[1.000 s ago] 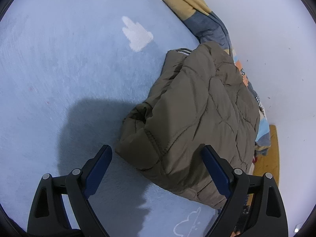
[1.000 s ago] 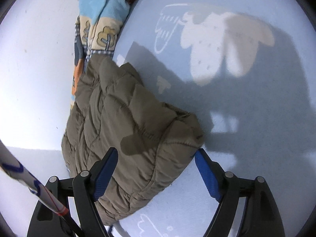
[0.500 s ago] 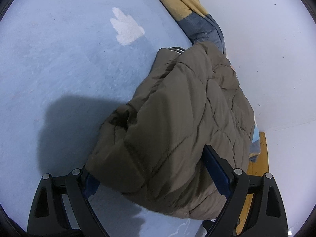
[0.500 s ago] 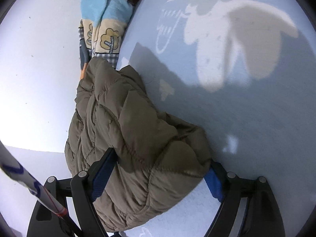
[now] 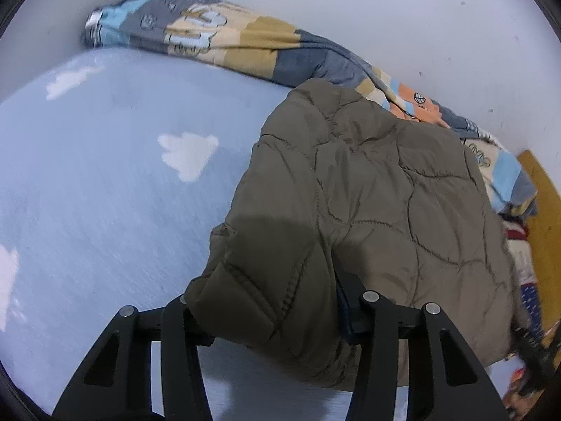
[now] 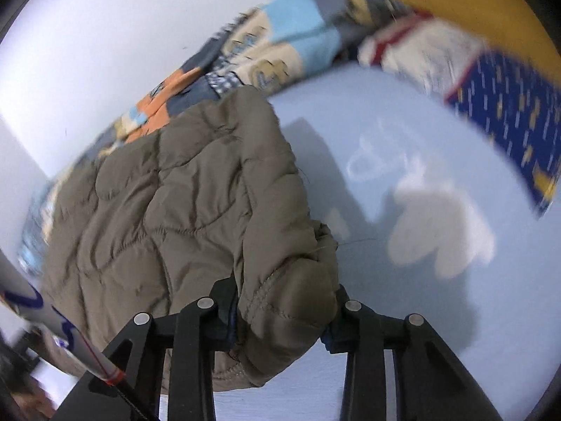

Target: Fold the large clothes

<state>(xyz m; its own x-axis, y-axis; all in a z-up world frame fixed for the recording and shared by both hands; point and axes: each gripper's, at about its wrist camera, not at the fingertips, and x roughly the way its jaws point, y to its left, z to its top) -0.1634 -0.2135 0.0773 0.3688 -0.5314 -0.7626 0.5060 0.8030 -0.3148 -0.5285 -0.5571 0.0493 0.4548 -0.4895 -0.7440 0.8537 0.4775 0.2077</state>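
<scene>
An olive quilted puffer jacket [image 5: 378,210] lies bunched on a light blue bed sheet [image 5: 105,182]. My left gripper [image 5: 270,305] is shut on the jacket's near corner, and the thick padding hides the pads. In the right wrist view the same jacket [image 6: 168,203] fills the left half. My right gripper [image 6: 284,319] is shut on its other near corner, a stitched hem bulging between the jaws. Both corners are held a little above the sheet.
A patchwork blanket [image 5: 245,45] runs along the white wall [image 5: 385,10] behind the jacket. A blue patterned cloth [image 6: 508,112] and a white cloth [image 6: 420,52] lie at the far right. A wooden board [image 5: 547,217] borders the bed. A white rod [image 6: 52,319] crosses the lower left.
Both grippers moved onto the jacket's near corners and closed on them. Both views have tilted up, and the corners have come up off the sheet.
</scene>
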